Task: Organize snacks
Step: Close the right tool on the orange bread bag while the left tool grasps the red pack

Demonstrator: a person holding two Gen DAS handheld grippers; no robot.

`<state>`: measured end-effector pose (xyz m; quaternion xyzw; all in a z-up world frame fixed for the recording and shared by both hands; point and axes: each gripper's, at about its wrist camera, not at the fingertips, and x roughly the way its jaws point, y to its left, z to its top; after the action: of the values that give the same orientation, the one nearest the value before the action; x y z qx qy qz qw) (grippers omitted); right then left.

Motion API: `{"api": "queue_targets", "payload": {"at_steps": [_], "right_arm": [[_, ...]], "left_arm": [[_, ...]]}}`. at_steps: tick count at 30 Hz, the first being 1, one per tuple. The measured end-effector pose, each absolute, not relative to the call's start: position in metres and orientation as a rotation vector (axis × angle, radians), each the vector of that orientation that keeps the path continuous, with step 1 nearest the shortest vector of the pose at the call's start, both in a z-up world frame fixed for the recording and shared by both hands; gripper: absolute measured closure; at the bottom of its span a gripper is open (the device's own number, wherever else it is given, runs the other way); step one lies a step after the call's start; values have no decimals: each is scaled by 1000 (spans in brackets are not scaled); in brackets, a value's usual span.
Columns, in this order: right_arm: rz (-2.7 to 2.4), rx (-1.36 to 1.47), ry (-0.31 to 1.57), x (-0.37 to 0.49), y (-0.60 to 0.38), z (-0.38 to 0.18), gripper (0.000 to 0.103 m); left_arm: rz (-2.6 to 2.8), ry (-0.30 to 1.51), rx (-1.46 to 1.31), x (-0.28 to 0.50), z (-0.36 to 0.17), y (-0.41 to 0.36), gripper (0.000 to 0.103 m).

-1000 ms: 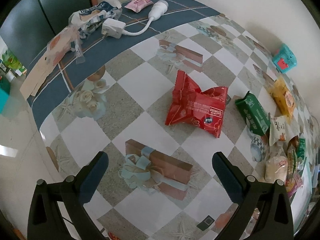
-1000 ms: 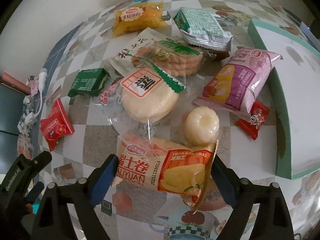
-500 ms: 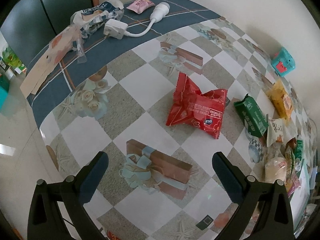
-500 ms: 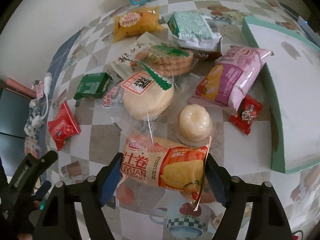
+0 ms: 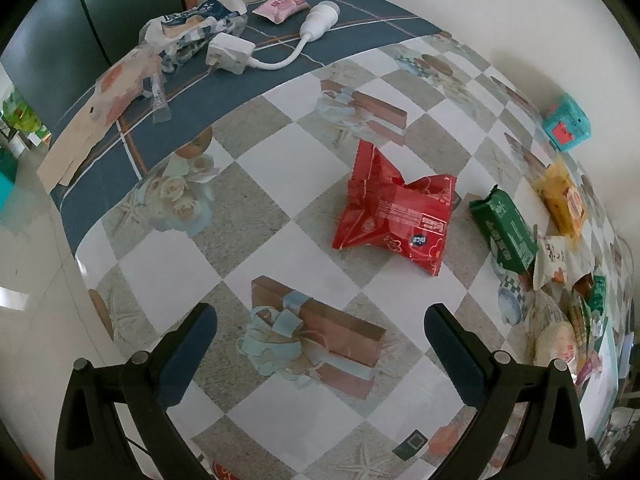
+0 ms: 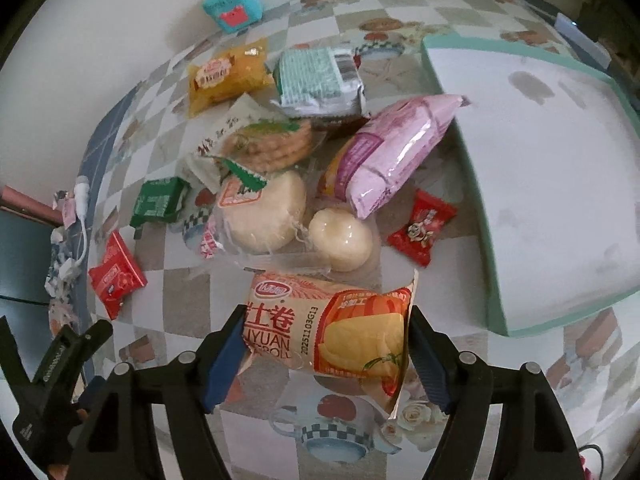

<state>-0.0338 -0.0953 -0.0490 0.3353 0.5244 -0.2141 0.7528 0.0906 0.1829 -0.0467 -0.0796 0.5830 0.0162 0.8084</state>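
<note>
My right gripper (image 6: 326, 356) is shut on an orange Swiss-roll packet (image 6: 328, 328); both blue pads press its ends and it hangs a little above the table. Behind it lies a heap of snacks: a round pale cake (image 6: 342, 238), a wrapped rice cake (image 6: 264, 212), a pink packet (image 6: 392, 160) and a small red sweet (image 6: 422, 226). A mint-rimmed white box (image 6: 496, 280) stands to the right. My left gripper (image 5: 320, 344) hangs open over the checked tablecloth with nothing between its fingers. A red packet (image 5: 394, 216) lies ahead of it.
A green packet (image 5: 504, 232) and a yellow packet (image 5: 564, 200) lie right of the red one. A teal toy (image 5: 566, 122) stands by the wall. A white power adapter (image 5: 230, 54) and wrappers lie on the far blue strip. The table edge runs along the left.
My right gripper's fingers have come together on the orange roll packet and raised it off the table. The left gripper has stayed where it was.
</note>
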Motion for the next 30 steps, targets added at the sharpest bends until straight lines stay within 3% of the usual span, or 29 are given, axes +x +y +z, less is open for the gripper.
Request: {"api": "queue_targets", "payload": {"at_steps": [30], "right_arm": [[-648,658,931,-55,-137,12,25]], "left_arm": [[40,1188,-256,129,-45,184,0]]}}
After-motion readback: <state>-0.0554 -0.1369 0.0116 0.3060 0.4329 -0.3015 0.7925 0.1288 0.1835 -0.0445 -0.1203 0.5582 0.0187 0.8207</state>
